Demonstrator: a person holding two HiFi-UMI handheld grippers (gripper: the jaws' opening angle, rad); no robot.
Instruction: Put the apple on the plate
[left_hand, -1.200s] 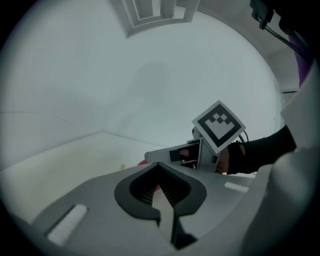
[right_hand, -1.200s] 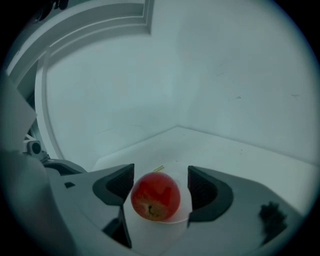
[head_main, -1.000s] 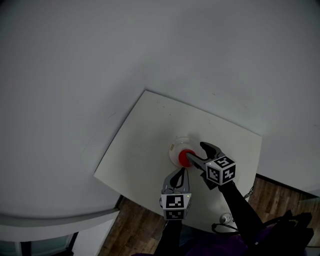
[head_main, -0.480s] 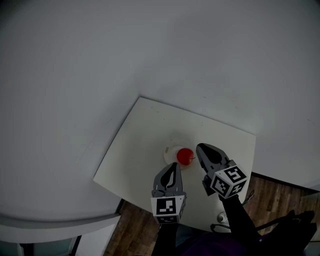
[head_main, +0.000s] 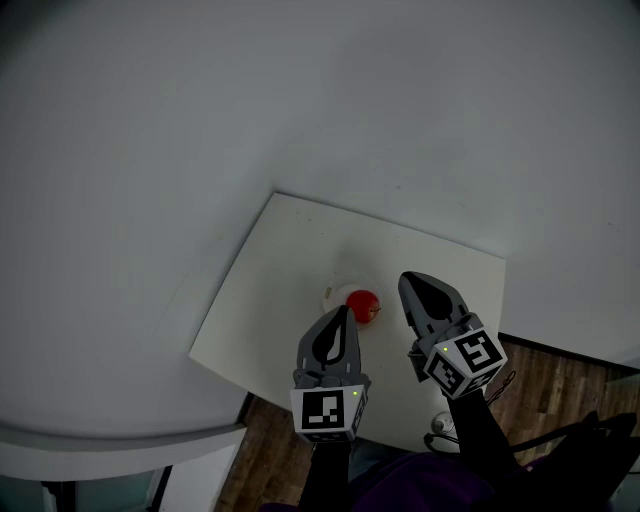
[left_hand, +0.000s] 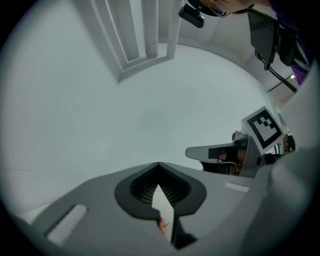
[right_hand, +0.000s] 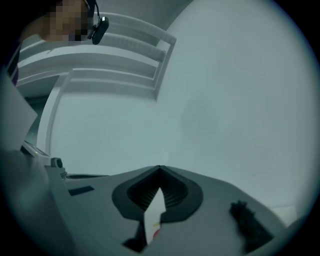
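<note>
A red apple (head_main: 362, 304) sits on a small white plate (head_main: 337, 293) in the middle of the white table (head_main: 290, 250). Both grippers hang above the table's near side, apart from the apple. My left gripper (head_main: 341, 311) is shut and empty, its tip just left of the apple in the head view. Just right of the apple, my right gripper (head_main: 407, 279) is also shut, with nothing in it. In the left gripper view the jaws meet at the left gripper's tip (left_hand: 158, 164), and a sliver of apple (left_hand: 163, 228) shows below. The right gripper view shows the same at the right gripper's tip (right_hand: 160, 167).
Pale wall surrounds the table on the far and left sides. Wooden floor (head_main: 560, 380) lies at the near right. A small white object with a cable (head_main: 447, 427) sits by the table's near edge. White window framing (left_hand: 145, 30) shows in both gripper views.
The right gripper let go of the apple and closed its jaws. Both grippers rose away from the table toward the camera. The apple stays on the plate.
</note>
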